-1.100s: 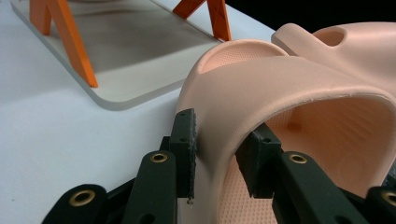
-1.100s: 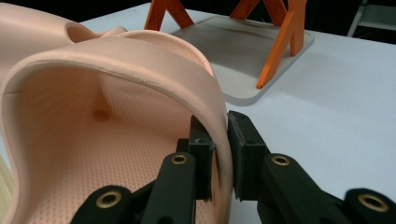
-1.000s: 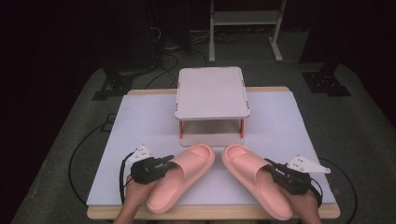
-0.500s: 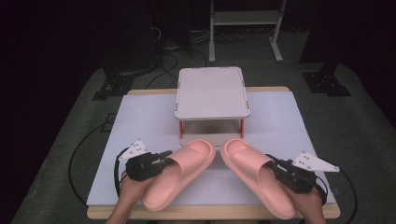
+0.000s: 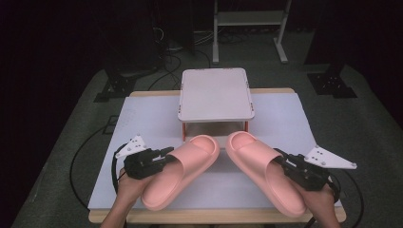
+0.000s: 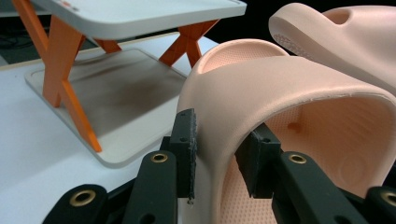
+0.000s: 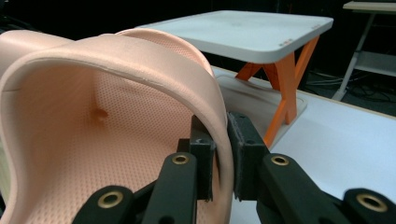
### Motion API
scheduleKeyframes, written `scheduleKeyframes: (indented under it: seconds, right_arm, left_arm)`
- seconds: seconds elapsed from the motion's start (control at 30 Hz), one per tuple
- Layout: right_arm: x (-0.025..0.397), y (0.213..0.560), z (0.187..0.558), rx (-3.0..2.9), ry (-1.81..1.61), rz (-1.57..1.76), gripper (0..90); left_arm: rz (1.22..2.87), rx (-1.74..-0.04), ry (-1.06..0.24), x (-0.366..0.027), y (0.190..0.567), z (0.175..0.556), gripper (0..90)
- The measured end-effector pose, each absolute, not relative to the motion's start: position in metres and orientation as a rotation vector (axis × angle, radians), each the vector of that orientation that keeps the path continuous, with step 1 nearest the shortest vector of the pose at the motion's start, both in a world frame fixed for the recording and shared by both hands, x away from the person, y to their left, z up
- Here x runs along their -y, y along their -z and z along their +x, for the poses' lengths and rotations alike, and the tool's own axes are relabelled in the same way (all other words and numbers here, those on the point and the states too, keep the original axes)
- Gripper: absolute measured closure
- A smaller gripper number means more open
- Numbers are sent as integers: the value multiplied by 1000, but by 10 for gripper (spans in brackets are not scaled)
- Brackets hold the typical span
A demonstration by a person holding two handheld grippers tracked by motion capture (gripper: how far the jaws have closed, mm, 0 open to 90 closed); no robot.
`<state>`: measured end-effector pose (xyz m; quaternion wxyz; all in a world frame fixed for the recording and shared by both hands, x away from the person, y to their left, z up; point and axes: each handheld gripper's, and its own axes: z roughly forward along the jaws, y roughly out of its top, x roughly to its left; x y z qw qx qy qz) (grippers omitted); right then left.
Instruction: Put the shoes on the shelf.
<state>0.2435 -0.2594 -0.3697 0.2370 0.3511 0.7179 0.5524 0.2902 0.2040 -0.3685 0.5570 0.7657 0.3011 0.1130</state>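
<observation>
Two pink slide sandals lie toe-forward on the white table. The left sandal (image 5: pixel 180 171) is clamped at its strap's outer edge by my left gripper (image 5: pixel 164 159), whose black jaws stand one inside and one outside the strap (image 6: pixel 261 93). The right sandal (image 5: pixel 263 168) is pinched the same way at its strap (image 7: pixel 140 60) by my right gripper (image 5: pixel 283 164). Both toes point toward a small white stand with orange legs (image 5: pixel 216 92). In the left gripper view the other sandal (image 6: pixel 345 32) rises at the upper right.
The white stand (image 6: pixel 140 14) has a lower shelf (image 6: pixel 107 93) between crossed orange legs (image 7: pixel 285 79). The white mat (image 5: pixel 142 118) covers a wooden table. Cables trail off the left side, and a metal frame (image 5: pixel 249 19) stands on the dark floor behind.
Both hands have shifted the sandals slightly; the left sandal's toe has swung forward and inward toward the stand, and the right gripper sits a little further back along its sandal.
</observation>
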Motion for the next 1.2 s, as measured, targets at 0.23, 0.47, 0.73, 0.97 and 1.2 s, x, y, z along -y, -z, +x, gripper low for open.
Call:
scheduleKeyframes:
  seconds: [0.23, 0.47, 0.73, 0.97, 1.2]
  right_arm:
    - [254, 358, 247, -1964, -1523, 945, 804]
    - [250, 346, 255, -1965, -1527, 931, 804]
    - [248, 333, 264, -1961, -1518, 935, 804]
    - [245, 319, 272, -1949, -1517, 921, 804]
    - [245, 311, 283, -1935, -1520, 942, 804]
  left_arm:
    - [1797, -696, -264, -202, 356, 294, 692]
    - [1797, -692, -272, -200, 344, 302, 698]
    - [1784, -693, -265, -200, 333, 310, 709]
    - [1770, -695, -267, -198, 322, 318, 710]
    - [1754, -726, -271, -200, 314, 330, 710]
